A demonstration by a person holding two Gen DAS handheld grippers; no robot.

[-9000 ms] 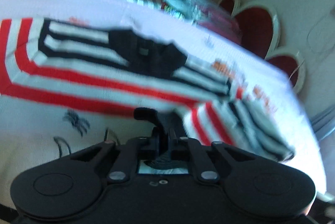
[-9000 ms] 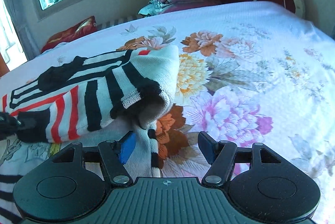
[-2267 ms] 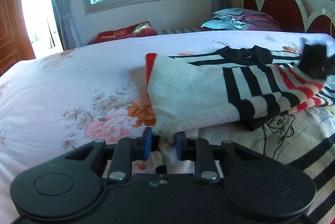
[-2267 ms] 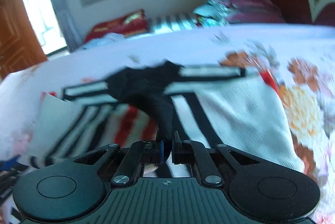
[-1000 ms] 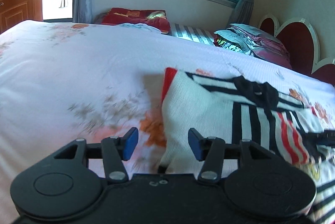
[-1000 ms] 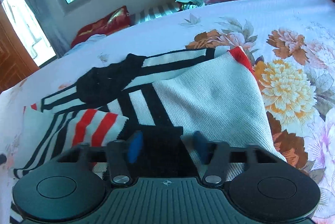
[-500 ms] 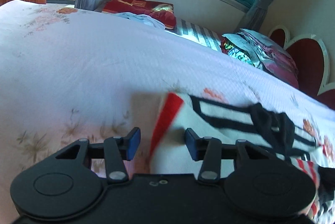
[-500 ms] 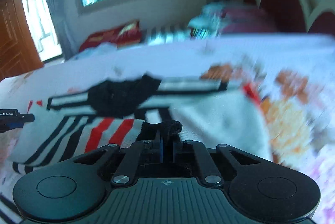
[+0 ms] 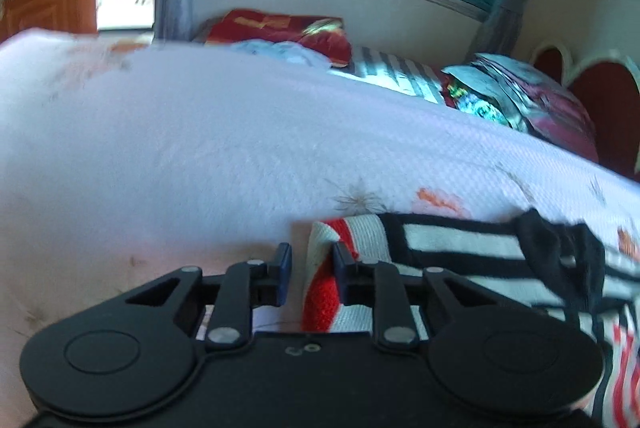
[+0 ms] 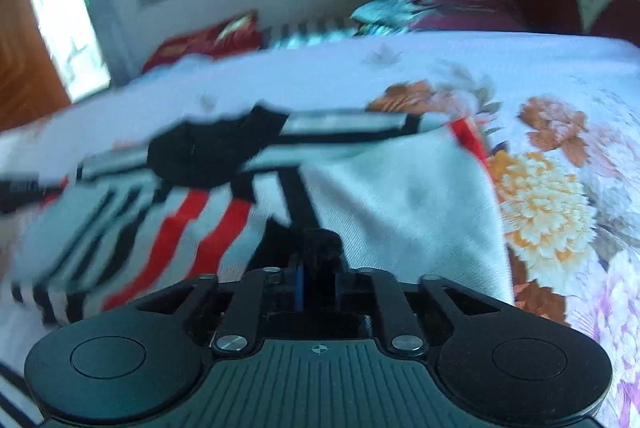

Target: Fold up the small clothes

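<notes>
- Knitted and striped in white, black and red, the sweater (image 10: 400,196) lies partly folded on the flowered bedspread (image 10: 560,88); motion blur smears its left half in the right wrist view.
- Left gripper (image 9: 308,264): its jaws are closing around the sweater's red-and-white corner (image 9: 324,292). The right pad looks to be against the cloth, a gap shows by the left pad, and the corner's lower part is hidden behind the gripper body.
- Right gripper (image 10: 318,278): its jaws are opening slightly, yet a dark bunch of the knit (image 10: 316,244) sits pinched between the pads, which are mostly hidden by that cloth.
- Folded bedding (image 9: 520,96) is piled by the red headboard (image 9: 600,108), both blurred and cut off at the frame's edge.
</notes>
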